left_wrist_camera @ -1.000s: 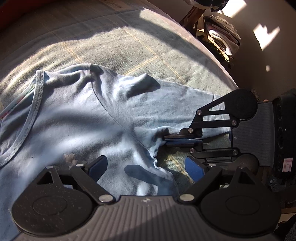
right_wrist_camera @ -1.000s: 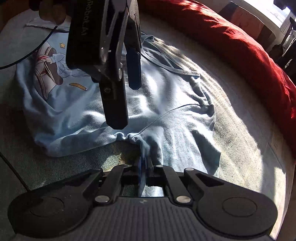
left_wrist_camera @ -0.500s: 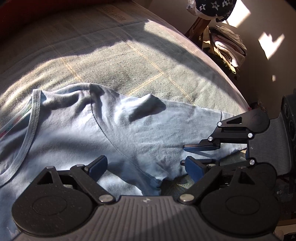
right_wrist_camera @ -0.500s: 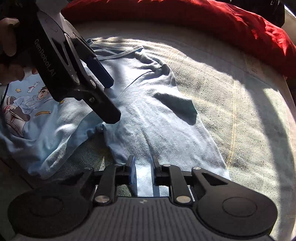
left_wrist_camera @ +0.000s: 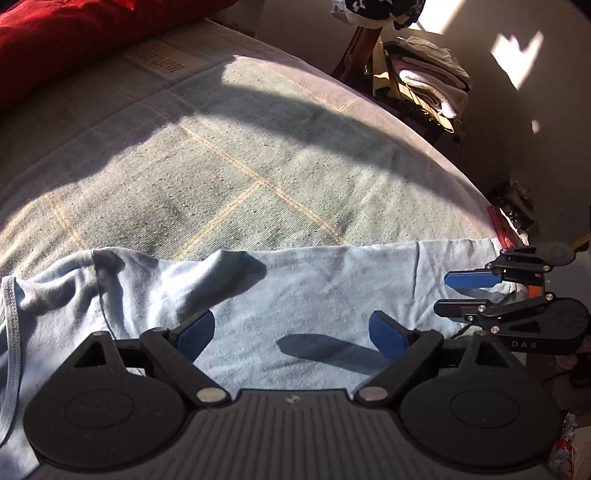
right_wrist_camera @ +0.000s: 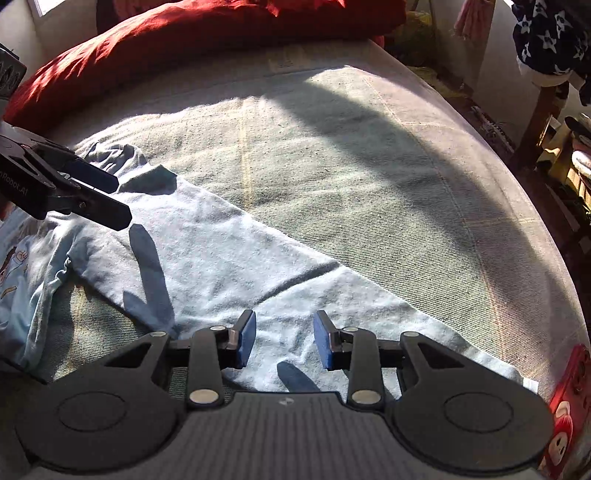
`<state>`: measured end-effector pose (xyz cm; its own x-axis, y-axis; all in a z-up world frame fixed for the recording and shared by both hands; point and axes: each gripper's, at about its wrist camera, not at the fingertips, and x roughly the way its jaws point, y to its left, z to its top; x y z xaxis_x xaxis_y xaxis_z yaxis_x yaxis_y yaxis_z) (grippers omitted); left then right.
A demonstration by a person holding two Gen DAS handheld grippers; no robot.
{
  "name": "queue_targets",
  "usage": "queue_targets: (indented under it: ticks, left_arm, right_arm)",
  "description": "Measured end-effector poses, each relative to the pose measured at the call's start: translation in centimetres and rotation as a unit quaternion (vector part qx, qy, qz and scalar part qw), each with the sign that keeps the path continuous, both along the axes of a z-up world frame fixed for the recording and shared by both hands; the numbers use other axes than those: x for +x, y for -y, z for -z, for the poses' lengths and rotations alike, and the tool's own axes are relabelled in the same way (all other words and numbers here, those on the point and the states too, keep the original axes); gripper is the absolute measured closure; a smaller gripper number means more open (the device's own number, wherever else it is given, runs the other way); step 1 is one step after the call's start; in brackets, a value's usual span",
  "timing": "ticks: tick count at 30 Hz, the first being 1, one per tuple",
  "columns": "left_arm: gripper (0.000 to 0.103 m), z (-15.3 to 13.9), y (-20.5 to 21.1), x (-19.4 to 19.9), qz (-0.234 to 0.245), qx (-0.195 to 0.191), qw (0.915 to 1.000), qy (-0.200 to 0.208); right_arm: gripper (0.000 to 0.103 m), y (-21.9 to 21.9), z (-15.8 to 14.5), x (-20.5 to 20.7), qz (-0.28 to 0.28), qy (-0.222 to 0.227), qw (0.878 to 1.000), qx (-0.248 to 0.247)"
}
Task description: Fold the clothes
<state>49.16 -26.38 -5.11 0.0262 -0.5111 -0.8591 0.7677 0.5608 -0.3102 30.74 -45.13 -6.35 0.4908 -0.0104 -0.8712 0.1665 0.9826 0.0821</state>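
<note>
A light blue long-sleeved shirt [left_wrist_camera: 314,295] lies on the bed, its sleeve [right_wrist_camera: 229,266] stretched flat and slanting toward the bed's edge. A cartoon print [right_wrist_camera: 11,266] shows on its body at the far left. My left gripper [left_wrist_camera: 291,332] hovers wide open over the upper sleeve near the shoulder seam, nothing between its pads. My right gripper [right_wrist_camera: 284,339] is above the lower sleeve near the cuff; its jaws are opening and the cloth lies under them, not pinched. Each gripper shows in the other's view: the right gripper [left_wrist_camera: 476,291], the left gripper [right_wrist_camera: 92,192].
A grey-green checked bed cover [left_wrist_camera: 240,166] lies under the shirt. A red pillow [right_wrist_camera: 184,37] runs along the far side. Folded clothes [left_wrist_camera: 432,81] are stacked beyond the bed, and a dark star-patterned cloth [right_wrist_camera: 546,33] hangs there. A red object [right_wrist_camera: 565,406] sits at the near edge.
The right gripper let go of the bunched sleeve, rolled, and slid out toward the cuff with its jaws parting. The sleeve now lies flat. The left gripper shifted along the sleeve.
</note>
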Motion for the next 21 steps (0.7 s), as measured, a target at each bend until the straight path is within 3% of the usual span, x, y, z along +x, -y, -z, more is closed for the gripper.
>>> queue_targets:
  ticks: [5,9,14,19,21]
  left_arm:
    - [0.013,2.6,1.8,1.9,-0.044,0.017,0.9984,0.032]
    - [0.013,2.4,3.2,4.1,-0.084,0.024,0.9949,0.050]
    - [0.013,-0.6,2.6,4.7,-0.100,0.015,0.9933,0.055]
    - [0.013,-5.0,-2.8,2.4,-0.110,0.018,0.9896,0.091]
    - [0.013,-6.0,-5.6,0.9,-0.121,0.034,0.9866,0.105]
  right_arm:
    - [0.058,2.4,1.7,-2.8,0.044,-0.005,0.999,0.004]
    - [0.040,2.8,2.1,-4.8,0.057,0.002,0.998,0.012]
    - [0.022,2.9,2.3,-4.9,0.064,0.004,0.997,0.039]
    - [0.000,2.1,2.8,-4.2,0.044,-0.008,0.998,0.047]
    - [0.000,1.8,3.0,-4.0,0.039,-0.017,0.998,0.044]
